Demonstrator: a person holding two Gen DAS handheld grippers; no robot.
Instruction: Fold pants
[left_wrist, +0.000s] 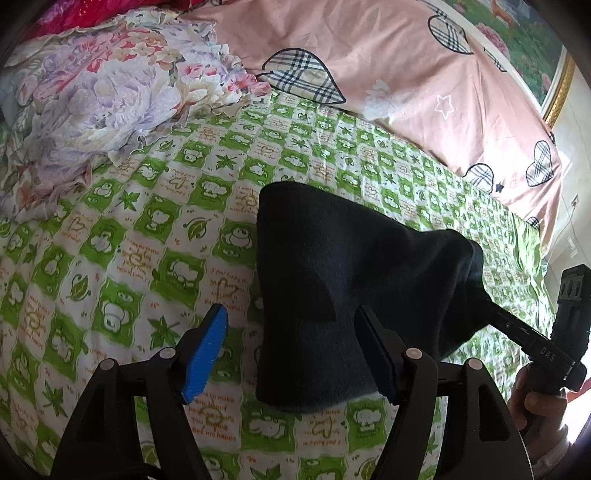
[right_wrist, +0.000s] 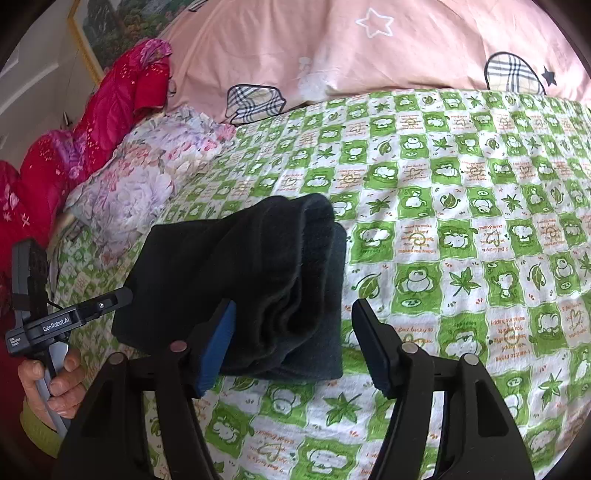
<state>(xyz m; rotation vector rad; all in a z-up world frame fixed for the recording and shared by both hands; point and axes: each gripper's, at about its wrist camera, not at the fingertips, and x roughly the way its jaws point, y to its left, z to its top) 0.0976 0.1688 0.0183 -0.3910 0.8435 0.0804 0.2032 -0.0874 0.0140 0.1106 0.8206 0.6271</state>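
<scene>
pants (right_wrist: 236, 280) sat folded in a thick dark bundle on the green checked sheet (right_wrist: 443, 229) | left gripper (left_wrist: 291, 350) jaws wide, gripping nothing | right gripper (right_wrist: 293, 345) also spread, empty | tip imo: back both straight off so the fingers don't snag the top layer

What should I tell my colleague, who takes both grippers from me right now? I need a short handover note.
Left gripper: open, holding nothing; the folded edge lies between its fingers, untouched by the pads.
Right gripper: open, empty, at the bundle's other near corner.
Pants: dark, folded into a compact layered bundle lying on the green patterned bedsheet, released by both.
Done: folding appears finished.
Left: probably only draw both grippers back; tidy the stacked edges if they look uneven.
</scene>
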